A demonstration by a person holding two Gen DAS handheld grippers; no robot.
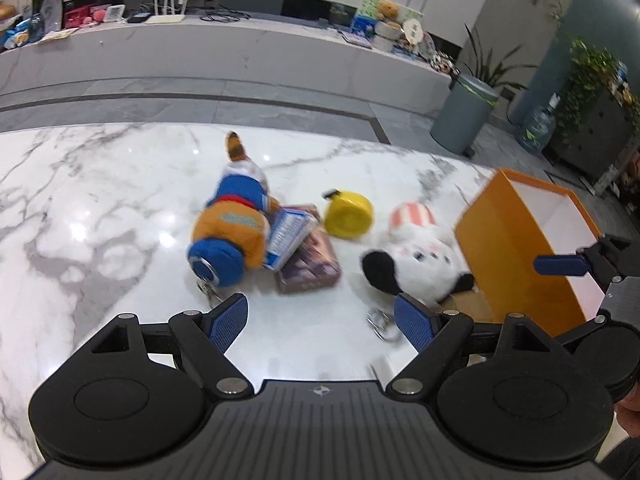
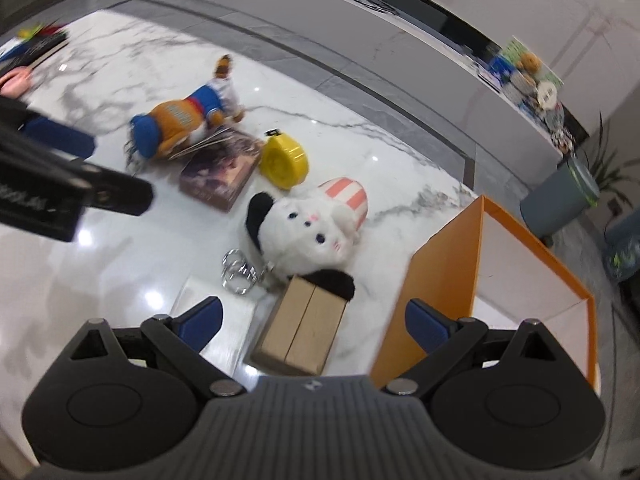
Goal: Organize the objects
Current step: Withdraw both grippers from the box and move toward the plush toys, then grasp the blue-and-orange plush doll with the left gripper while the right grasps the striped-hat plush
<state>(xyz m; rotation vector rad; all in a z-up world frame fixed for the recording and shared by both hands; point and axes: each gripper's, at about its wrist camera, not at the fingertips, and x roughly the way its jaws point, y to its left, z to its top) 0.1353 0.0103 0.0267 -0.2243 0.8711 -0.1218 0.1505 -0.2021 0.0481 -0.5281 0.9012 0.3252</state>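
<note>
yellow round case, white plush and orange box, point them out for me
yellow round case [image 2: 283, 161], right wrist view, on its flat round face
white plush [image 2: 308, 236], right wrist view, on its face
orange box [image 2: 440, 264], right wrist view, on its outer side wall

White marble tabletop [image 1: 100, 208] (glossy, grey-veined), grey floor [image 1: 240, 96], long ledge [image 1: 200, 48], grey bin [image 1: 464, 116].

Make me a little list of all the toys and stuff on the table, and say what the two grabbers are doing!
surface: white marble table
toys: orange and blue plush; white plush with black ears
other things: yellow round case; dark book-like box; small cardboard box
bin: orange box, open, empty as far as seen
left gripper: open, holding nothing
right gripper: open, holding nothing
</note>
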